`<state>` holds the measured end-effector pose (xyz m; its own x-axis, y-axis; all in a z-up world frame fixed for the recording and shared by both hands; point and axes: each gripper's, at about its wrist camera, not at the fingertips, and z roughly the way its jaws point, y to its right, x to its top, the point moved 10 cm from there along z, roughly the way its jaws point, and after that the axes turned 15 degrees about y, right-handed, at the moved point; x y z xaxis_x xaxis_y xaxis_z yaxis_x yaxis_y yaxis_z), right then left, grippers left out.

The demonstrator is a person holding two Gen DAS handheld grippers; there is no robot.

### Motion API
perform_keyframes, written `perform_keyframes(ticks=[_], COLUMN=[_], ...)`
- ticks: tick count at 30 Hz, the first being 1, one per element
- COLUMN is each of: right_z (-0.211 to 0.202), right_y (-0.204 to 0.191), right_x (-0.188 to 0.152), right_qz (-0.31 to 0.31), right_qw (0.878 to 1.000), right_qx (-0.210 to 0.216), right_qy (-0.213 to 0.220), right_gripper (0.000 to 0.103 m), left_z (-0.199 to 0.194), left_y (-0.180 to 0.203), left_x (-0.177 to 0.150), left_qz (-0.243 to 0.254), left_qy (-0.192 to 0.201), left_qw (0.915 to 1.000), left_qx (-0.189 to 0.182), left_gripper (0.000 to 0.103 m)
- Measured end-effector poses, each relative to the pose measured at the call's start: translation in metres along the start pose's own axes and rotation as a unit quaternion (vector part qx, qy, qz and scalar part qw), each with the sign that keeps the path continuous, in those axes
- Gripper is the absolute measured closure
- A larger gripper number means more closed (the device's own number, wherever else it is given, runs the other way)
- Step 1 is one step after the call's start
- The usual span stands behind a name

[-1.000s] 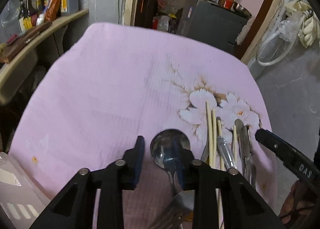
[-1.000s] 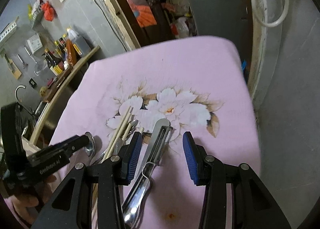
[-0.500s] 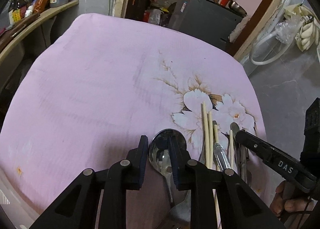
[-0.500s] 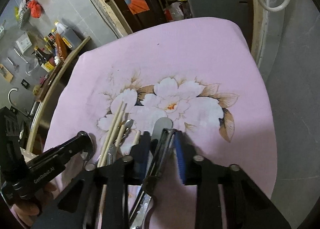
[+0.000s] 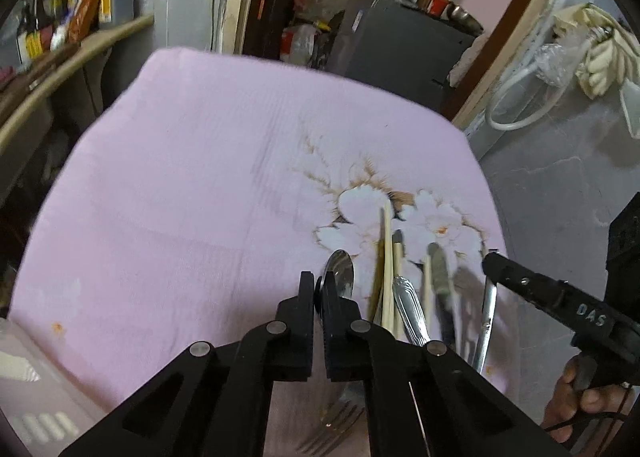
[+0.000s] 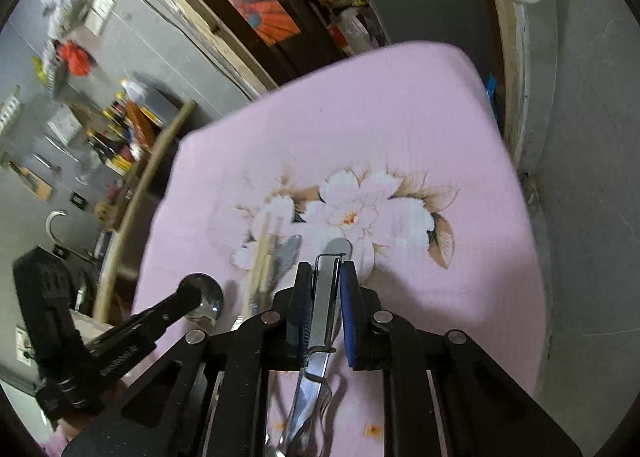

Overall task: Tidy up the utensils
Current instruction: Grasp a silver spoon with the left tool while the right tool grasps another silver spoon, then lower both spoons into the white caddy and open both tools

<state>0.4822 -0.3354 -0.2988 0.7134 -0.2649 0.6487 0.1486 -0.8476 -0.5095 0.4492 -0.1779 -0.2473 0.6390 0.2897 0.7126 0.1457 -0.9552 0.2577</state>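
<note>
We have both tools closed on metal at once. The left tool (image 5: 319, 289) is pinched tight on the spoon (image 5: 340, 271), its jaws nearly together around the neck just behind the bowl, which sticks out past the fingertips and points away from us. The right tool (image 6: 326, 297) has just been closing, and its blue pads now press on the flat steel peeler (image 6: 326, 289), whose head pokes out between the jaws while the handle runs back under the tool toward us.

Both pieces lie on the pink cloth (image 5: 200, 197) that covers the worktop, at its near edge by the printed flowers. Between the two tools sits the rest of the pile: the chopsticks (image 5: 387, 257), a patterned handle (image 5: 410, 309) and a fork (image 5: 332, 429) near the bottom edge of the left view (its tines point toward us).

What the coming move turns on, we judge, is that every long axis runs the same way, near to far, and side by side. Each tool grips across its own piece, so a straight lift should clear it. The chopsticks lie just beside the spoon, on the side toward the right tool, so the left tool has the tighter clearance. A pale slotted basket (image 5: 28, 397) shows at the lower left corner of the left view, nearer the left tool; we cannot tell whether it is the destination.
</note>
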Motion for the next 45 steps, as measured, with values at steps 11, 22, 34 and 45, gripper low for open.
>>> perform_keyframes(ticks=[11, 22, 34, 45], right_z=[-0.094, -0.180, -0.242, -0.204], right_y=[-0.020, -0.060, -0.201, -0.307], right_x=[0.020, 0.063, 0.081, 0.011], right_qz=[-0.041, -0.106, -0.129, -0.151], right_qw=[0.994, 0.972, 0.950, 0.948], right_qx=[0.016, 0.023, 0.096, 0.073], right_qy=[0.096, 0.206, 0.269, 0.270], right_gripper=[0.092, 0.092, 0.092, 0.092], left_z=[-0.082, -0.167, -0.266, -0.289], left_y=[0.024, 0.005, -0.070, -0.196], left_x=[0.028, 0.070, 0.121, 0.147], left_qz=[0.067, 0.058, 0.034, 0.077], left_qy=[0.110, 0.213, 0.262, 0.289], left_qw=[0.9911, 0.9699, 0.9591, 0.9454], left_qx=[0.032, 0.103, 0.102, 0.129], left_gripper=[0.099, 0.099, 0.099, 0.099])
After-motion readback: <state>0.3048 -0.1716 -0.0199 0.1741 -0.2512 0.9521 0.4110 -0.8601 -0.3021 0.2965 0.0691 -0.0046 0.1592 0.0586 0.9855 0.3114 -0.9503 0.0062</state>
